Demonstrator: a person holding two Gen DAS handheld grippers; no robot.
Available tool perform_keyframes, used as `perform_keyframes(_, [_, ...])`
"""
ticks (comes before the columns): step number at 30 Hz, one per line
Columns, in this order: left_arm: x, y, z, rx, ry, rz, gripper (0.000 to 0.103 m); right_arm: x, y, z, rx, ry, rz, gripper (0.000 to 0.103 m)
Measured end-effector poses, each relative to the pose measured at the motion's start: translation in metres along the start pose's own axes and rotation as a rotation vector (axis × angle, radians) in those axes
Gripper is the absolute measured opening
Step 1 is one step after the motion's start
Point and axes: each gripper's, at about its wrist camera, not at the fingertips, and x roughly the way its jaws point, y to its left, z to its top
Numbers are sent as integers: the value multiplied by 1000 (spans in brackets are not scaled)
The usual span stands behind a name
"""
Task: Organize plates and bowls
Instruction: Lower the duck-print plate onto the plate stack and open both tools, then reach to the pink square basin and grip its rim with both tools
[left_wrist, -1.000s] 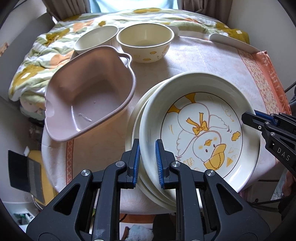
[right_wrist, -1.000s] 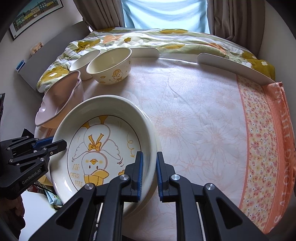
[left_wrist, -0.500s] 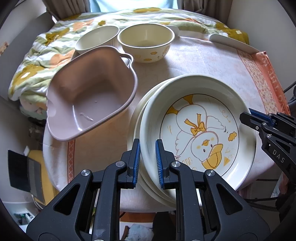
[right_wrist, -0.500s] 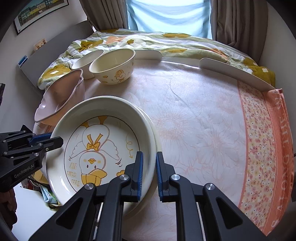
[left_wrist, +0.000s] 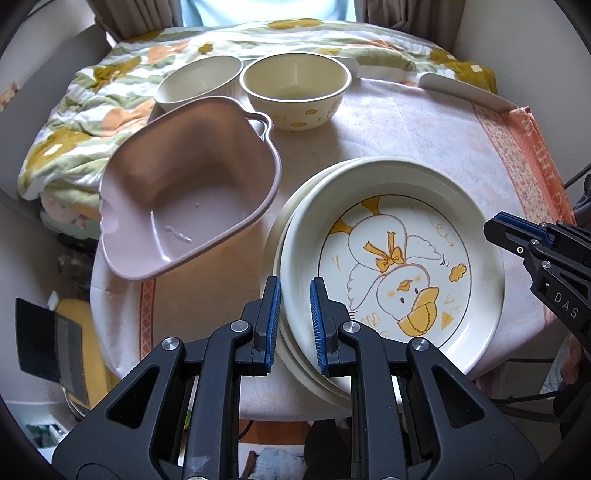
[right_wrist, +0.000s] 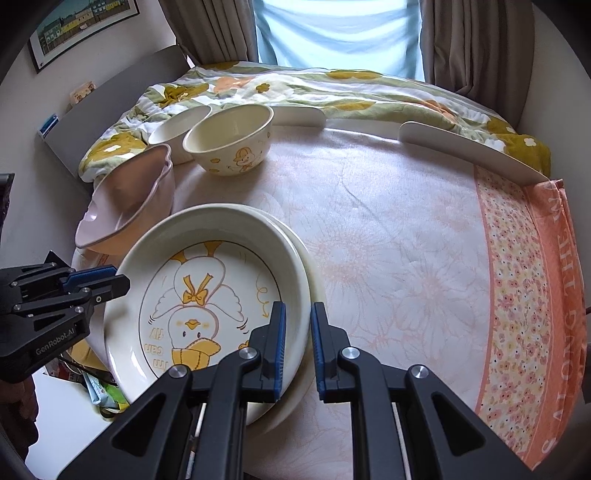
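Note:
A cream duck plate (left_wrist: 399, 258) lies on top of a stack of cream plates (left_wrist: 295, 354) at the table's near edge; it also shows in the right wrist view (right_wrist: 207, 295). My left gripper (left_wrist: 293, 314) is slightly open, its fingers straddling the stack's left rim without clamping it. My right gripper (right_wrist: 297, 343) is slightly open astride the duck plate's right rim. A pink heart-shaped bowl (left_wrist: 184, 199) sits left of the stack. Two cream bowls (left_wrist: 295, 92) (left_wrist: 197, 83) stand behind it.
The round table has a pale floral cloth (right_wrist: 388, 229) with an orange border (right_wrist: 532, 302) on the right. White edge guards (right_wrist: 469, 151) line the far rim. A flowered quilt (right_wrist: 295, 88) lies beyond. Clutter sits on the floor below the near edge.
The duck plate has come down and settled onto the stack. Both grippers stay at its rim with their jaws a little wider apart.

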Motion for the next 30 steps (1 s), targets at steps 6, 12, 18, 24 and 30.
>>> perform_keyframes(6, [-44, 7, 2, -42, -85, -13, 46, -36, -1, 18, -14, -56, 44, 13])
perform_keyframes(12, [-102, 39, 1, -143, -248, 24, 103, -74, 3, 50, -82, -157, 150, 103])
perform_keyframes(18, [-113, 108, 7, -310, -257, -23, 103, -69, 32, 100, -236, -137, 168, 103])
perform_keyframes(24, [-64, 176, 8, -503, -167, -184, 102, -8, 78, 132, -244, -11, 186, 103])
perform_keyframes(30, [-2, 186, 17, -506, -52, -260, 87, 73, 109, 140, -167, 160, 285, 100])
